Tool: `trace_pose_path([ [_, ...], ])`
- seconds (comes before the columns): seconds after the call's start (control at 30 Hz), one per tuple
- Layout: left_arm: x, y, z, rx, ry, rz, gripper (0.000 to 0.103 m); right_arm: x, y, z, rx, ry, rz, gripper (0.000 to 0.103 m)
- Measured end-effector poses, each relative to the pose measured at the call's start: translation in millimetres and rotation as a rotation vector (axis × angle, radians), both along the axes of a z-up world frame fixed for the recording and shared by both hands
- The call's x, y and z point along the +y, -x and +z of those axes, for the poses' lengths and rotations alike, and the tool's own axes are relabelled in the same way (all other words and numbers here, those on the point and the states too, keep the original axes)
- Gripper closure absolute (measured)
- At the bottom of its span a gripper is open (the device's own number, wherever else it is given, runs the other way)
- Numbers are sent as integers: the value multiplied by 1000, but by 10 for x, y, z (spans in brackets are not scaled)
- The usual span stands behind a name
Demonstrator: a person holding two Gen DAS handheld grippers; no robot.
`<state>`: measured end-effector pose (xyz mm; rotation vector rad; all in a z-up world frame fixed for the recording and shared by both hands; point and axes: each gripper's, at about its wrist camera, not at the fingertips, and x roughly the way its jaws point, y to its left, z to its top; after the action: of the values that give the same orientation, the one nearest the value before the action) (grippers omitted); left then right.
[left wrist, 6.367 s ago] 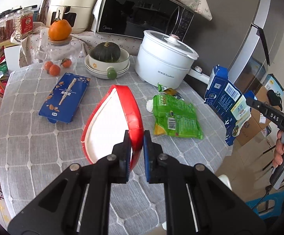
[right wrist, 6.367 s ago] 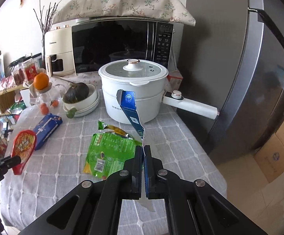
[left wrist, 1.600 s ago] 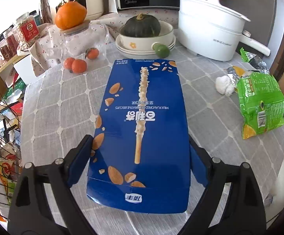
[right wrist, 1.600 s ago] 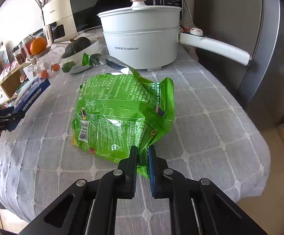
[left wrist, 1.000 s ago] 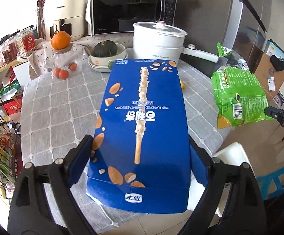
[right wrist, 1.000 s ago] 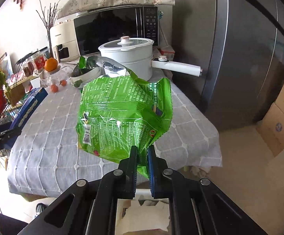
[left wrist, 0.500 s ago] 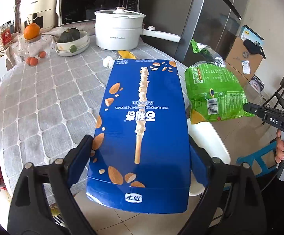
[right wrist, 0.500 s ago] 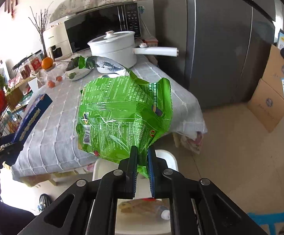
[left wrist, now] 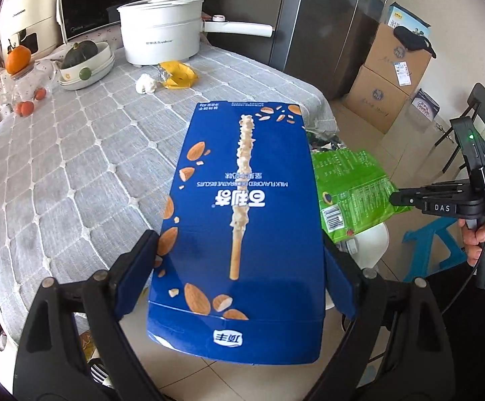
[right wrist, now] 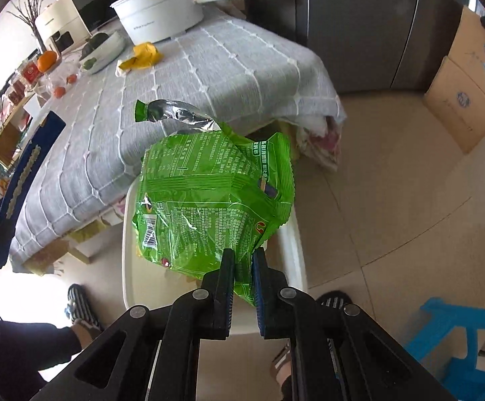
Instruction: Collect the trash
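My left gripper (left wrist: 239,250) is shut wide on a blue biscuit box (left wrist: 242,207), its pads pressing the box's long sides, held over the table's edge. The green snack bag (right wrist: 209,197) hangs by its lower corner from my right gripper (right wrist: 242,255), which is shut on it. The bag hangs over a white trash bin (right wrist: 128,234) on the floor beside the table. In the left wrist view the green snack bag (left wrist: 349,183) and the right gripper (left wrist: 398,198) sit just right of the box, above the white trash bin (left wrist: 374,244). A yellow wrapper (left wrist: 177,75) and a crumpled white tissue (left wrist: 146,84) lie on the table.
A white pot (left wrist: 160,36), a bowl with a dark squash (left wrist: 82,63) and oranges stand at the table's far side. A grey fridge (right wrist: 359,16), cardboard boxes (right wrist: 470,77) and a blue stool (right wrist: 460,337) surround the bin. A person's slippered feet (right wrist: 78,304) are near it.
Both grippers have swung away from over the table towards its edge and downwards. The green bag now hangs over the white bin, and the blue box has come close beside it.
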<state>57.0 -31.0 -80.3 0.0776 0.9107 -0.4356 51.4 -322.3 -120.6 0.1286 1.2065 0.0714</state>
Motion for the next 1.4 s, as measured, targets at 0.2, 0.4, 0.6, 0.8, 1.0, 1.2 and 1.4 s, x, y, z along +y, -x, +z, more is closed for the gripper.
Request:
trace_pose_path([
  [0.2, -114, 10, -96, 34, -25, -34, 12, 75, -51, -144, 64, -47, -1, 63],
  [0.4, -385, 4, -209, 59, -64, -97, 13, -51, -14, 46, -4, -29, -42, 52],
  [0.6, -775, -23, -404, 107, -105, -199, 38, -218, 16, 107, -24, -10, -83, 51],
  [0.8, -1013, -62, -577, 123, -119, -244, 38, -347, 45, 124, -33, 3, -114, 51],
  [1.0, -883, -34, -627, 151, -127, -190, 16, -432, 86, 135, -41, 0, -123, 51],
  [1.2, -412, 132, -965, 197, -205, -67, 9, -455, 95, 141, -35, -9, -129, 51],
  [1.4, -89, 335, -1814, 257, -352, -180, 7, -358, 74, 119, -18, -12, -87, 46],
])
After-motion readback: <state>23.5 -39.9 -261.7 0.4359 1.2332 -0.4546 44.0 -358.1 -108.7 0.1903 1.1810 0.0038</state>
